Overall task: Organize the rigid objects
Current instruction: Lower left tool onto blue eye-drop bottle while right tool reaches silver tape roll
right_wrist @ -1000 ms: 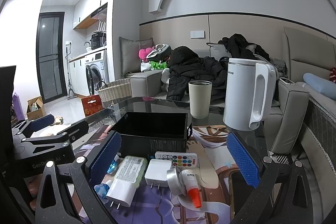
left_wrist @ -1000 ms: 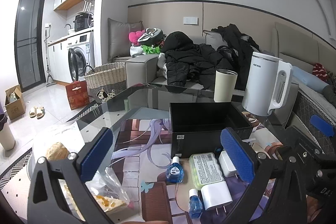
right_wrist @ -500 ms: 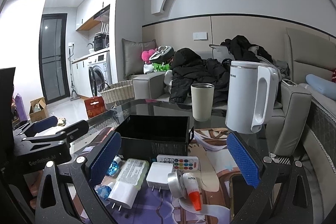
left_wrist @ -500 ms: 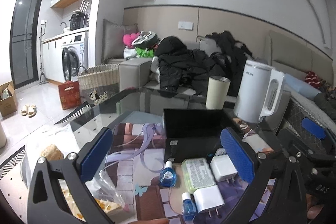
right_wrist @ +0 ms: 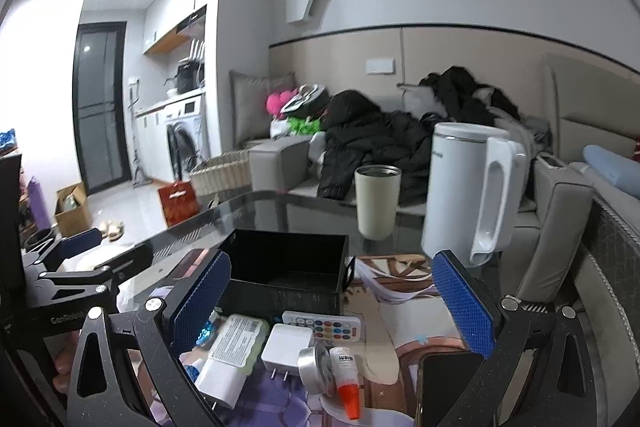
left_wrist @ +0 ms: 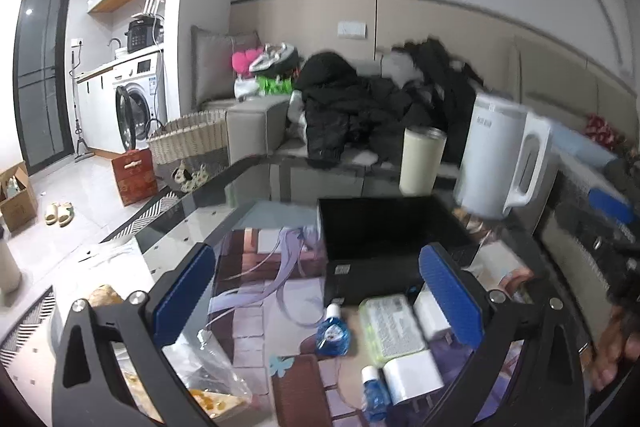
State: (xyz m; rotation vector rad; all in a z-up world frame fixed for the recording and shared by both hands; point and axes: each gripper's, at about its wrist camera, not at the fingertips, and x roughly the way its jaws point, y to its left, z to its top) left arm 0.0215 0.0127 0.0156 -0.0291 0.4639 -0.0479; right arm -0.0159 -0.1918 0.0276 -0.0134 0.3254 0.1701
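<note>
None of the small items has gone into the black box (right_wrist: 286, 269) yet; as far as I can see its inside is bare, so I judge the task barely begun. Taking the box as landmark, every loose piece lies just in front of its near wall, on the printed mat (left_wrist: 260, 291). Closest to that wall are the remote with coloured buttons (right_wrist: 322, 327) and the pale green case (right_wrist: 236, 343). Next come a white charger (right_wrist: 287, 345), a second white charger (right_wrist: 222, 381) nearer me, a roll of silver tape (right_wrist: 316, 367) and a glue tube with an orange cap (right_wrist: 346, 375) touching the tape. Left of the green case are two blue bottles (left_wrist: 333, 331), one nearer the box, the other (left_wrist: 374, 393) nearer me. A dark phone (right_wrist: 444, 387) lies to the front-right of the box.

My left gripper (left_wrist: 316, 295) hangs above this cluster with jaws spread wide and nothing between them. My right gripper (right_wrist: 332, 301) is likewise released and empty, its opening framing the remote and charger.

Behind the box stand a cream tumbler (right_wrist: 377, 201) and a white kettle (right_wrist: 468, 195), well apart from the clutter. All the loose pieces remain to be boxed.
</note>
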